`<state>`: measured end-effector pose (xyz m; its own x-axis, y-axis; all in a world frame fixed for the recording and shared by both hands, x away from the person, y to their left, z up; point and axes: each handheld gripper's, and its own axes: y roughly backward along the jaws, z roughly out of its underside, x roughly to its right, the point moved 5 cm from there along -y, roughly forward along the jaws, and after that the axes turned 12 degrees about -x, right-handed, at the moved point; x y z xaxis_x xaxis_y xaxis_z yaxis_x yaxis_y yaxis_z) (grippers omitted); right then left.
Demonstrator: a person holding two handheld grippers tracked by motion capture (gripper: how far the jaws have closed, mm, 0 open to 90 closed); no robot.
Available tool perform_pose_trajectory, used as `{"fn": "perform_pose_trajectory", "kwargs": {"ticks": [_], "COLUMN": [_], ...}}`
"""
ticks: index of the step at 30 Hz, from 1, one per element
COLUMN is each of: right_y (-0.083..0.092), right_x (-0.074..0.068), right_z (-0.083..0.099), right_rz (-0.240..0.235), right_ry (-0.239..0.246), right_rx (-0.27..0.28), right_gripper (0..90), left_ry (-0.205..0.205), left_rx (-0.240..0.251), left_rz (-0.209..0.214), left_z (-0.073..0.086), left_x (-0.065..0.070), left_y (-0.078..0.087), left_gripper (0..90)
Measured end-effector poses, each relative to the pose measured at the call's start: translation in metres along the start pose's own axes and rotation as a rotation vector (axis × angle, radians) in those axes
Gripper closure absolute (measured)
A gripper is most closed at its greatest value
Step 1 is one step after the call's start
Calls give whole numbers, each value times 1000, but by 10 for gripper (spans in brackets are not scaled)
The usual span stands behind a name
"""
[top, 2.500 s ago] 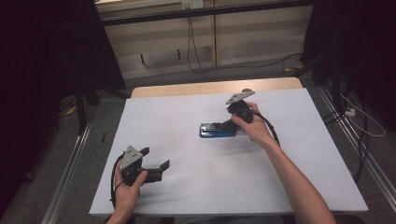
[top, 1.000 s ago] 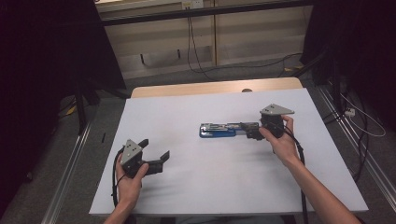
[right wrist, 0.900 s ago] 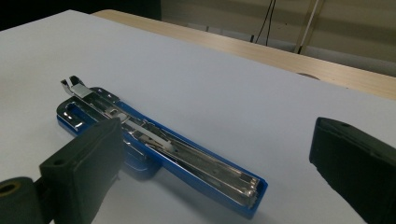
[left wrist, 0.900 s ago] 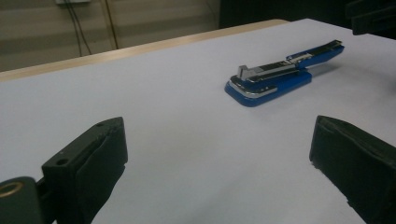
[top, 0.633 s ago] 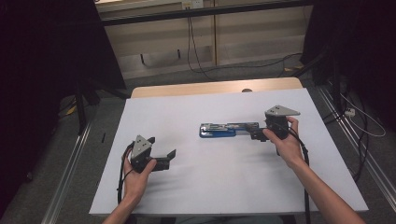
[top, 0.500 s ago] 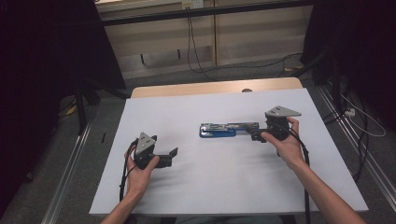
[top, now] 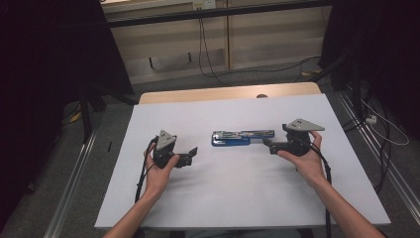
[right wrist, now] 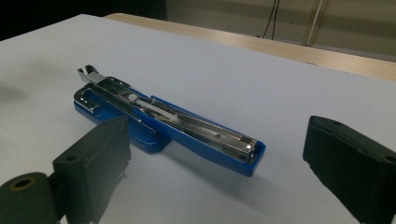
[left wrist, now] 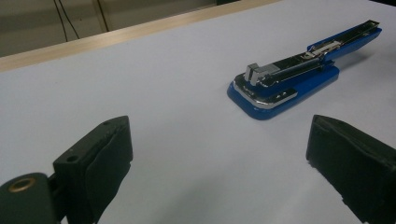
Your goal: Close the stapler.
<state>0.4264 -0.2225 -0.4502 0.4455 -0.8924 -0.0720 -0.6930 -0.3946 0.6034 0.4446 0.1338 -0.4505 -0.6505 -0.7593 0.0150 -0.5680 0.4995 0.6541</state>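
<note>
Stapler (top: 242,138) opened flat on white table (top: 223,198), left tool (top: 190,154) and right tool (top: 269,146) both wide open, empty

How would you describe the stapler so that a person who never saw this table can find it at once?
Look at the white table, near its middle, between the two black grippers held in the hands. The stapler lies flat there, long and thin, closer to the right gripper. It is the one blue thing, with a shiny metal top swung open.
</note>
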Motion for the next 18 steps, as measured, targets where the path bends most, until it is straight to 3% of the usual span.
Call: {"fn": "perform_pose_trajectory", "kwargs": {"ticks": [4,6,12,14,16,18], "right_y": [1,1,3,5,6,7], "right_x": [1,0,2,2,2,3], "right_z": [2,3,7,8,11,14], "right_rz": [-8,-9,-26,-37,-53,-64], "right_ry": [-3,1,-8,-7,-12,-11], "right_rx": [-3,-11,-14,-15,-32,-35], "right_gripper": [141,146,336,395,400,471], "left_ry": [-1,-14,-14,-2,-17,-13], "left_rx": [28,5,39,67,33,23], "left_rz": [0,14,8,40,44,44], "left_z": [-6,-7,-17,-20,-21,-25], "left_x": [1,1,2,4,4,5], "left_y": [-4,-6,-13,-18,-25,-30], "left_gripper": [72,86,88,88,86,84]}}
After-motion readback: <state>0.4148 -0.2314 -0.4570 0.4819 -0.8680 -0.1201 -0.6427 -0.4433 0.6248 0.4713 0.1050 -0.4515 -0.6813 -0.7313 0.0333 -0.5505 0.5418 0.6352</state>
